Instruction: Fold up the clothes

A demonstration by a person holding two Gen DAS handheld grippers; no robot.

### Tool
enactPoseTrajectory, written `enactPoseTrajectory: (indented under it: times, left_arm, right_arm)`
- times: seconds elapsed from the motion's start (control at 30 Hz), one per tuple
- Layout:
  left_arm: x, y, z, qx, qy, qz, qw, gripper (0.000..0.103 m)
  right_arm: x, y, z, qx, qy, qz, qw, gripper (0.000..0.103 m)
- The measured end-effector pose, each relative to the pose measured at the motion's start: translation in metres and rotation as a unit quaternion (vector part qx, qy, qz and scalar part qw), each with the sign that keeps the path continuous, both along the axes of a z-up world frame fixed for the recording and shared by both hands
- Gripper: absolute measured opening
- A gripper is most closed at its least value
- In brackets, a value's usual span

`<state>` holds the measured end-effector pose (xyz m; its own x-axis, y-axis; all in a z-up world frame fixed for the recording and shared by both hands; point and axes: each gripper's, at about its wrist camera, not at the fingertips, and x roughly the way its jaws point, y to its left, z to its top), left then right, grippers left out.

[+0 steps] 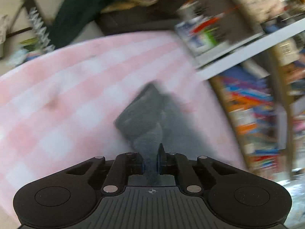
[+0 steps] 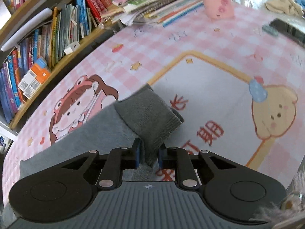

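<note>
A grey fleecy garment (image 2: 106, 131) lies on a pink checked cloth (image 2: 209, 45) that covers the table. Its darker ribbed cuff (image 2: 150, 114) is folded up and runs back between the jaws of my right gripper (image 2: 149, 155), which is shut on it. The left wrist view is blurred. There the same grey garment (image 1: 144, 114) rises from the pink cloth (image 1: 76, 87) into my left gripper (image 1: 150, 162), whose jaws pinch a strip of its fabric.
A wooden bookshelf (image 2: 47, 38) packed with books runs along the table's far side, with stacked notebooks (image 2: 162, 5) on the cloth. A pink box (image 2: 217, 2) and beige fabric (image 2: 284, 5) lie at the back. A dark garment (image 1: 83, 7) hangs beyond the table.
</note>
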<state>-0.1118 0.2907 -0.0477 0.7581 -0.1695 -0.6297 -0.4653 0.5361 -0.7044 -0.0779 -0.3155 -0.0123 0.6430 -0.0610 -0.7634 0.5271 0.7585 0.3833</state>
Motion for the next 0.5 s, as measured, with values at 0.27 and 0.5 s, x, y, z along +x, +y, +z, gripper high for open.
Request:
enactPoseTrajectory:
  times: [0.27,0.5]
  left_arm:
    - [0.001,0.003,-0.004,-0.002,0.009,0.003,1.0,0.011]
    - [0.003,0.005,-0.008,-0.013,0.009,0.004,0.9999,0.015]
  right_arm:
    - [-0.006,0.017,0.034,-0.031,-0.063,0.039,0.997,0.015]
    - [-0.007,0.011,0.026,-0.031,-0.022,0.016,0.999,0.015]
